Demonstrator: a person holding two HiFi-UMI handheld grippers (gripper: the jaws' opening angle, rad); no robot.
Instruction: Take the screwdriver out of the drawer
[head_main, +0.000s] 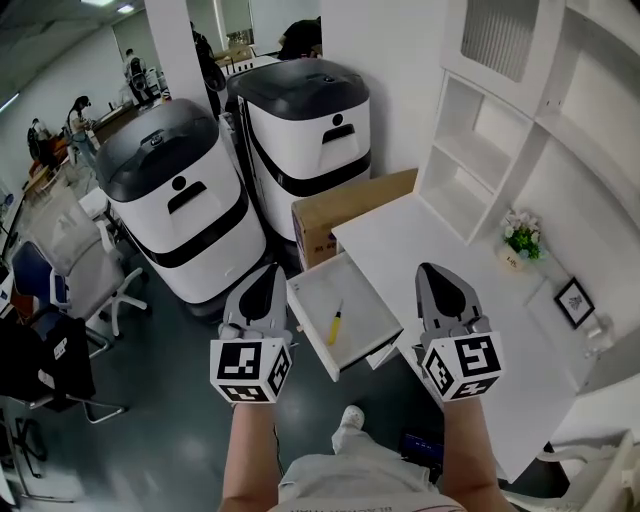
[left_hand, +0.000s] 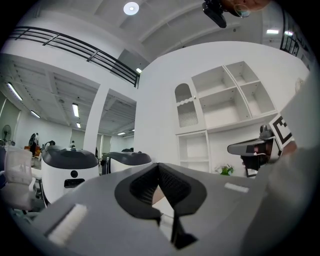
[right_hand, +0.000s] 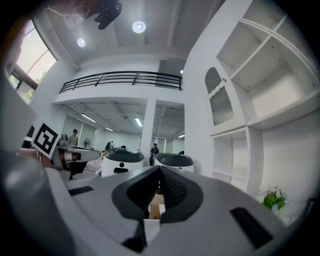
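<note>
A yellow-handled screwdriver (head_main: 335, 324) lies in the open white drawer (head_main: 312, 296) pulled out from the white desk (head_main: 440, 250). My left gripper (head_main: 267, 272) is held level over the floor just left of the drawer, jaws shut and empty. My right gripper (head_main: 431, 270) hovers level above the desk's front edge, right of the drawer, also shut with nothing in it. In the left gripper view the left gripper (left_hand: 159, 168) has its tips meeting; the right gripper (right_hand: 160, 169) shows the same in its own view. Neither touches the screwdriver.
Two large white-and-black machines (head_main: 180, 205) (head_main: 308, 125) stand behind the drawer, with a cardboard box (head_main: 345, 212) against the desk. A white shelf unit (head_main: 480, 150), a small plant (head_main: 522, 238) and a picture frame (head_main: 574, 302) are at the desk's right. An office chair (head_main: 90, 272) stands left.
</note>
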